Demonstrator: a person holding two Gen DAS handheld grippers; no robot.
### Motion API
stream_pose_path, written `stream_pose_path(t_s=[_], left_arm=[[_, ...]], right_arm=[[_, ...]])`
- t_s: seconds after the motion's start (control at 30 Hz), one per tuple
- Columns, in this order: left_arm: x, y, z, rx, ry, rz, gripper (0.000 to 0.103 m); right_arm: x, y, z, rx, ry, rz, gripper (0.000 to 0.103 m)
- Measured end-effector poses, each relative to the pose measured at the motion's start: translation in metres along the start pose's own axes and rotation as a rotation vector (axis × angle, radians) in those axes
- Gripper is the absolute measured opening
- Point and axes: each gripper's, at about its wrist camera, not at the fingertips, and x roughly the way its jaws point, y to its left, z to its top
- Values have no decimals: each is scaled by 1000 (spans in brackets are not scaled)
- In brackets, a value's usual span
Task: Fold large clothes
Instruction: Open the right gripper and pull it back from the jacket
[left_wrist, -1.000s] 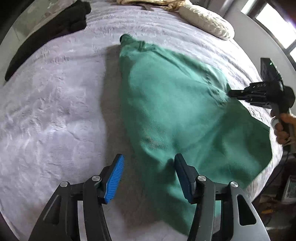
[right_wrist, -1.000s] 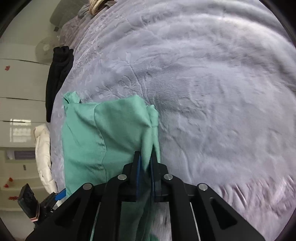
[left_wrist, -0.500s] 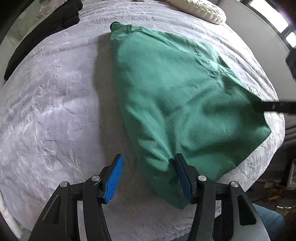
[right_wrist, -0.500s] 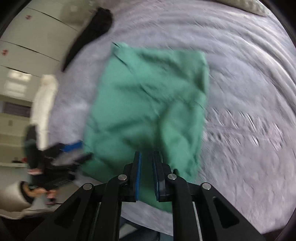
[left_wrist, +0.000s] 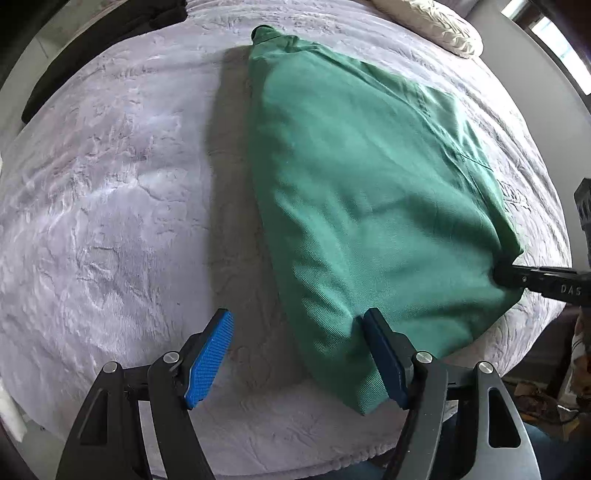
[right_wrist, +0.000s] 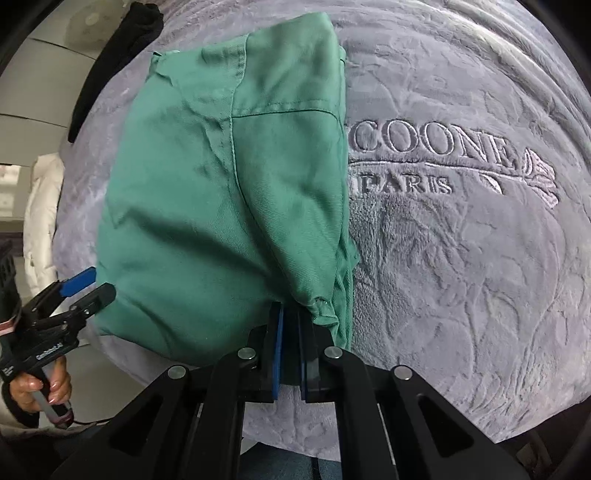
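- The green garment (left_wrist: 369, 206) lies on a bed with a fuzzy grey blanket (left_wrist: 110, 221). It is already doubled over, with a long shape.
- Seen from the left wrist, its long way runs from a narrow end far up the bed down to a wide end at the near edge.
- The right gripper (right_wrist: 290, 325) is clenched tight on a bunched corner of the garment, at the near edge of the bed. Its jaws have just been closing, with the cloth between them.
- The left gripper (left_wrist: 299, 354) is let go. Its jaws have just been opening, and its blue pads (left_wrist: 210, 354) stand wide apart.
- The other near corner of the garment sits partly between those open pads. One pad is on bare blanket and the other is over the cloth. Nothing is squeezed there.
- So both grippers are at the near, wide end, one at each corner. The far narrow end is well away from both.
- I think the next fold would bring one end over to the other, along the long way.
- A black cloth (left_wrist: 92, 48) and a pale pillow (left_wrist: 432, 26) lie far off, up the bed.
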Motion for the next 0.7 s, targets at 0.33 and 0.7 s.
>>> stream_pose_path(t_s=[0.33,0.7], left_arm=[[-1,-8,6,13,22,35,85],[-8,-7,15,4,11,90,103]], right_arm=[[11,8,1,36,21,13,11],[-36,5,15,100,-160,34,11]])
